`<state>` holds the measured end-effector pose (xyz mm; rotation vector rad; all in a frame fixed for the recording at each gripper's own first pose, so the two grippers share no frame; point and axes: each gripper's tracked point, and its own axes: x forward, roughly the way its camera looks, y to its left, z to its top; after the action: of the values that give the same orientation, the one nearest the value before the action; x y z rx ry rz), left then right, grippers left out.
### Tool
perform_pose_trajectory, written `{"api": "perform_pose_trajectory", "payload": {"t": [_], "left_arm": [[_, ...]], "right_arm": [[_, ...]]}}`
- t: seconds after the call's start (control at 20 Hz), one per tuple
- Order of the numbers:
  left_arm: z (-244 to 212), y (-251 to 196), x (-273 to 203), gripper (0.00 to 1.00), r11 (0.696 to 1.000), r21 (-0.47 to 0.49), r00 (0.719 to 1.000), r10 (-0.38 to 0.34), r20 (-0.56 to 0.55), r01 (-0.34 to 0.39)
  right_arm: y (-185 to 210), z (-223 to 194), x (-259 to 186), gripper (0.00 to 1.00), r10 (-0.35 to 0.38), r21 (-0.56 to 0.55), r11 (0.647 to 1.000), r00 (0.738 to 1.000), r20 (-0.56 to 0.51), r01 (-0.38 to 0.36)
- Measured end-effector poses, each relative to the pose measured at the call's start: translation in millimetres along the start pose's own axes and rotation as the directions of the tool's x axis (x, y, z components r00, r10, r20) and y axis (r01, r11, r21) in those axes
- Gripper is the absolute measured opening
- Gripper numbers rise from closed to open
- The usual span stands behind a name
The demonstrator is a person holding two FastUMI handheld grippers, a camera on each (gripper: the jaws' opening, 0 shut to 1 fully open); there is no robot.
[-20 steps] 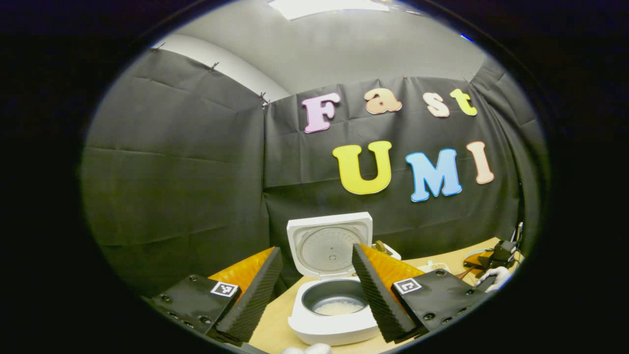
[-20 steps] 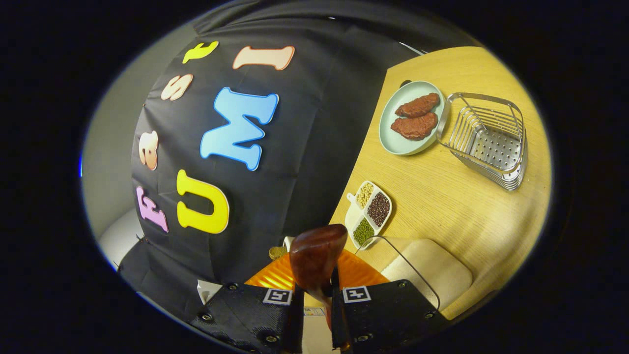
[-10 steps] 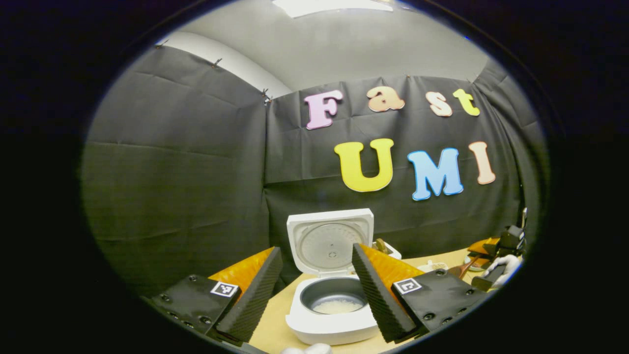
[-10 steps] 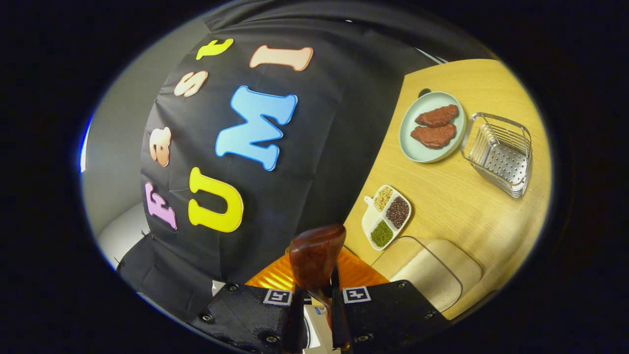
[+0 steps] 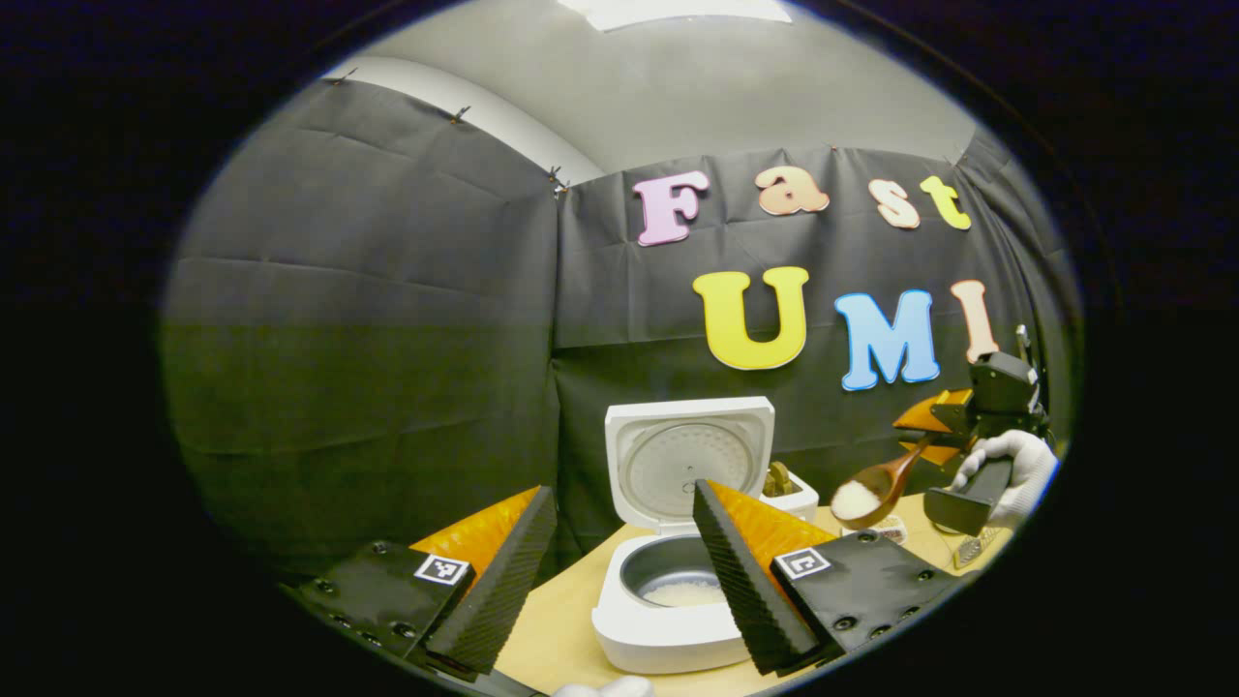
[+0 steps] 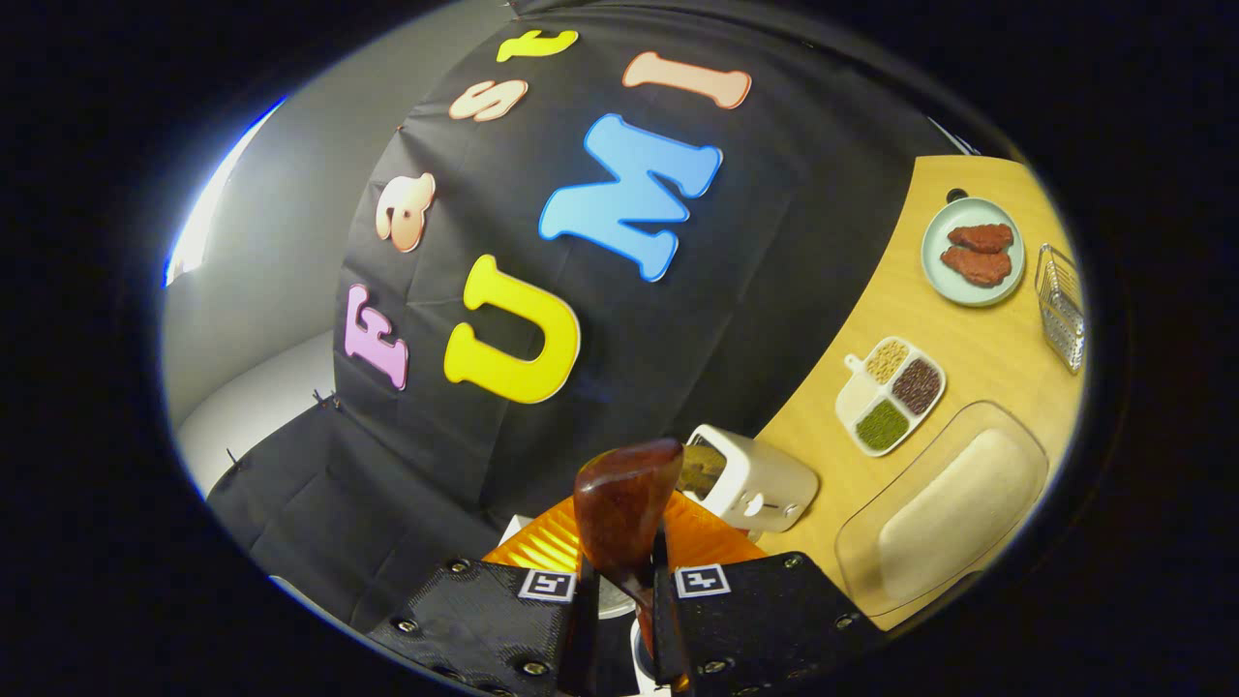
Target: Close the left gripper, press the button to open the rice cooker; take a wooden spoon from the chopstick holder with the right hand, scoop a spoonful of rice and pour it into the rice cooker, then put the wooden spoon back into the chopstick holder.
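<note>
We see a glossy dark-brown wooden spoon (image 6: 619,508), a smooth white plastic rice cooker (image 5: 668,634), a matt pale wood-grain desk (image 6: 968,348) and a shiny wire metal rack (image 6: 1060,305).

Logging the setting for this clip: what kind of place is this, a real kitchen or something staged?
Most likely a staged kitchen corner in a recording booth, not a real kitchen. A wooden table backed by black cloth holds an open rice cooker, a toaster and a divided dish of beans.
</note>
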<state>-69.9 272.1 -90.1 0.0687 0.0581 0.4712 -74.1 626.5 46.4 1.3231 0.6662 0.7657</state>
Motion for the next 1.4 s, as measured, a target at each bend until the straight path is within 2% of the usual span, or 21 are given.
{"api": "perform_pose_trajectory", "payload": {"t": [0.3,0.4,0.55,0.65,0.75,0.8,0.85,1.0,1.25,1.35,1.4], "left_arm": [[-16.5,20.0,-10.9,0.97,0.999,-0.004,0.999,0.049,-0.021,-0.049],[-18.3,25.2,-14.6,0.97,0.998,-0.008,0.998,0.058,-0.025,-0.059],[-18.5,28.9,-17.5,0.97,0.998,-0.012,0.997,0.067,-0.028,-0.067],[-19.3,31.7,-17.5,0.97,0.997,-0.003,0.997,0.071,-0.026,-0.071],[-20.2,33.2,-17.6,0.97,0.997,0.000,0.997,0.074,-0.028,-0.074],[-21.9,34.3,-18.5,1.00,0.997,-0.001,0.997,0.077,-0.029,-0.077],[-21.3,34.9,-18.2,0.99,0.997,0.000,0.997,0.078,-0.030,-0.078],[-23.9,33.7,-20.7,0.99,0.997,0.009,0.996,0.080,-0.031,-0.079],[-19.1,37.8,-24.9,0.98,0.995,0.018,0.995,0.094,-0.021,-0.094],[-19.1,40.8,-25.2,0.97,0.995,0.017,0.995,0.099,-0.022,-0.099],[-20.4,41.5,-26.6,0.97,0.995,0.016,0.994,0.103,-0.023,-0.102]], "right_arm": [[24.7,-95.6,37.6,0.23,0.005,-0.134,0.991,0.993,-0.120,-0.021],[20.5,-121.8,45.4,0.23,-0.019,-0.211,0.977,0.989,-0.143,-0.011],[12.8,-155.6,53.5,0.23,-0.042,-0.359,0.933,0.986,-0.161,-0.019],[8.7,-165.9,54.7,0.23,-0.055,-0.464,0.886,0.987,-0.151,-0.022],[6.7,-173.3,56.5,0.23,-0.063,-0.569,0.821,0.987,-0.147,-0.032],[6.5,-179.5,56.0,0.23,-0.074,-0.627,0.778,0.986,-0.148,-0.036],[11.9,-181.7,55.3,0.23,-0.052,-0.690,0.722,0.988,-0.142,-0.061],[34.2,-199.5,54.2,0.23,-0.017,-0.850,0.515,0.990,-0.140,-0.111],[35.4,-233.0,56.2,0.23,-0.009,-0.967,0.189,0.984,-0.176,-0.171],[31.8,-242.8,55.0,0.23,-0.012,-0.974,0.132,0.982,-0.189,-0.186],[26.2,-245.5,54.7,0.23,-0.025,-0.972,0.133,0.980,-0.199,-0.194]]}}
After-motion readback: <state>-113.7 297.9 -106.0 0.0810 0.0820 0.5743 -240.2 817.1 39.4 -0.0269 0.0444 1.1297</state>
